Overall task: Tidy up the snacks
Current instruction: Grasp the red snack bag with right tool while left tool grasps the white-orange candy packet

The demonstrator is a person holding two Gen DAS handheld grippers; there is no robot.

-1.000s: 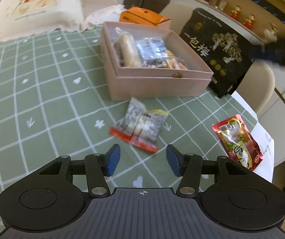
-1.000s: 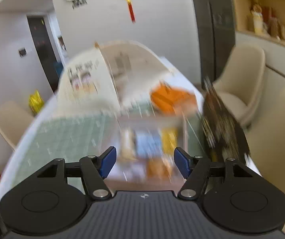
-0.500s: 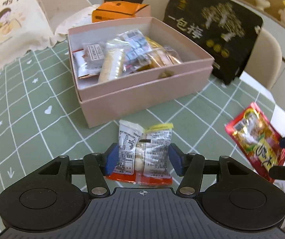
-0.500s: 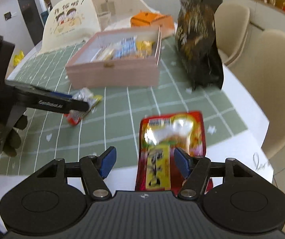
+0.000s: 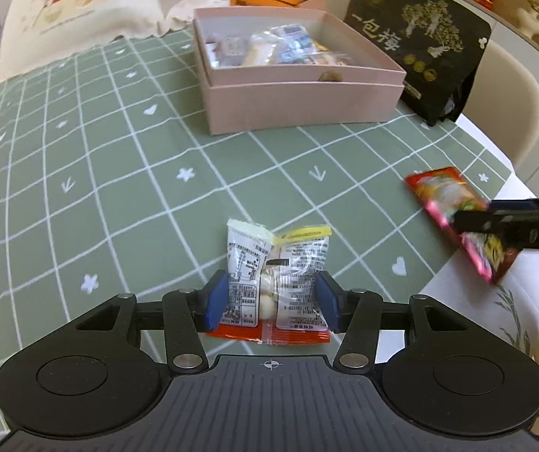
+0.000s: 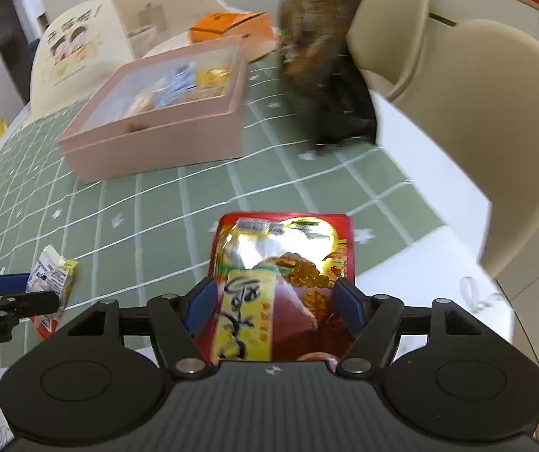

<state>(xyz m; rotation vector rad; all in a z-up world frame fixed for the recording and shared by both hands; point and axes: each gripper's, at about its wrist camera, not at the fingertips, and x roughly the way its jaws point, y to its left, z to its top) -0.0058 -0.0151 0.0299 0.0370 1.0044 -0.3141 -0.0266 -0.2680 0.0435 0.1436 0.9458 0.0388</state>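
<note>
Both grippers are already astride their targets, so the relation that matters is packet vs. jaws, then packet vs. box. Left gripper (image 5: 270, 303): the clear snack packet (image 5: 277, 282) lies flat on the surface between the blue pads, long axis running away from the camera along the fingers, orange sealed end toward the gripper body. Jaws have just been closing a little, with the packet between them; the pads sit right at its side edges, but I can't call it clamped, and I read them as open around it, wide. Right gripper (image 6: 274, 303): the red foil packet (image 6: 288, 275) is likewise between the pads, long axis along the fingers, near end tucked under the gripper body. These jaws have just been opening, packet between them; pads just outside its edges, no grip that I can see. The red packet sits at the edge of the green checked cloth (image 5: 100, 173), partly on bare white surface. The pink box (image 5: 299, 86), already holding several wrapped snacks, lies straight ahead of the left gripper and ahead-left of the right one. By my read the left is the nearer one. Each packet is squared up for a pinch across its short axis. Thin film, so expect crumpling on the squeeze.
</note>
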